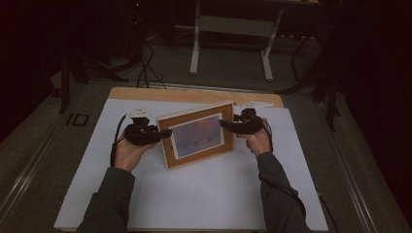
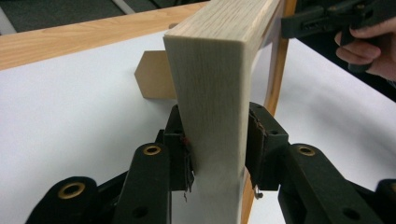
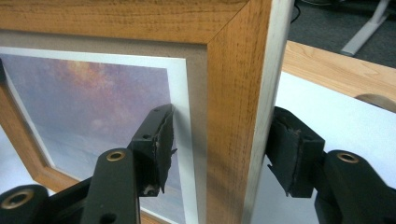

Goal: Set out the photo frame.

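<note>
A wooden picture frame [image 1: 197, 135] holding a purple-toned print stands upright on the white mat [image 1: 204, 194], turned slightly. My left gripper [image 1: 164, 133] is shut on its left edge. In the left gripper view both pads [image 2: 183, 151] press the pale wood of the frame [image 2: 212, 84]. My right gripper [image 1: 226, 124] straddles the right edge. In the right gripper view its jaws sit wider than the frame [image 3: 233, 116]: one pad [image 3: 161, 149] is in front of the glass with a gap, and the other sits by the back edge.
The mat lies on a wooden table [image 1: 194, 94] with dark floor around it. A brown stand piece [image 2: 154, 77] juts out behind the frame. A white table leg frame [image 1: 233, 29] and cables lie on the floor beyond.
</note>
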Demonstrator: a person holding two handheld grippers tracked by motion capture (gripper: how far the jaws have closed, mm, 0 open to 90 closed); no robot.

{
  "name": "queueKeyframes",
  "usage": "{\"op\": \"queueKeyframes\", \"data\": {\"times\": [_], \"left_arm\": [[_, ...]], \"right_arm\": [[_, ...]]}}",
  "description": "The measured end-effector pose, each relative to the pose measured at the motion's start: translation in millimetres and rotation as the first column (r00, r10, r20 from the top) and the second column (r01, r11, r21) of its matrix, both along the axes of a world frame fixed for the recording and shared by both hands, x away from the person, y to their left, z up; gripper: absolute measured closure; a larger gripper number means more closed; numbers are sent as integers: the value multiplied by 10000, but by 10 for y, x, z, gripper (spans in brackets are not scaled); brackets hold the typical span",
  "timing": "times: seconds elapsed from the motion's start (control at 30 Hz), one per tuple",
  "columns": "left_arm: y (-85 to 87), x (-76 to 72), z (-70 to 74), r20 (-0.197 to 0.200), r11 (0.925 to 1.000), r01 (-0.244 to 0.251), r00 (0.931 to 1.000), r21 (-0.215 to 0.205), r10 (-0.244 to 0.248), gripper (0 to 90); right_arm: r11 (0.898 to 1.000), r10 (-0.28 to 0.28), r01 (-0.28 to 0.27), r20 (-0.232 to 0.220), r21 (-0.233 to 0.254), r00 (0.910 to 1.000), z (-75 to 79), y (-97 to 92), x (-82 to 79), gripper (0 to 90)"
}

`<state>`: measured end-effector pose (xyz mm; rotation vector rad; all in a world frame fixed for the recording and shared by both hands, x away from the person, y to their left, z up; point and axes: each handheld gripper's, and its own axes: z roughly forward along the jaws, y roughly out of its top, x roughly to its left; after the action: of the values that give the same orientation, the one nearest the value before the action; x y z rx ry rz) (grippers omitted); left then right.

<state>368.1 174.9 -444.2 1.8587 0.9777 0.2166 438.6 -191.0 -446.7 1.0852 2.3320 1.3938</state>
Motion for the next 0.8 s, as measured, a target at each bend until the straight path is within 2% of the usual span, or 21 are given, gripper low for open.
{"op": "queueKeyframes", "data": {"times": [0.27,0.6,0.8], "left_arm": [[-18,92,-30,-111,9980,-100,9999,-631,94,634],[-18,189,-54,-160,9951,-129,9998,-984,113,600],[-12,233,-70,-45,9942,1,10000,-1073,-6,591]], "right_arm": [[9996,-257,256,-32,-108,9997,8,-79,-78,495],[9983,-583,584,-138,50,9982,-5,-142,-179,542],[9969,-753,757,-200,213,9970,-16,-164,-224,563]]}}
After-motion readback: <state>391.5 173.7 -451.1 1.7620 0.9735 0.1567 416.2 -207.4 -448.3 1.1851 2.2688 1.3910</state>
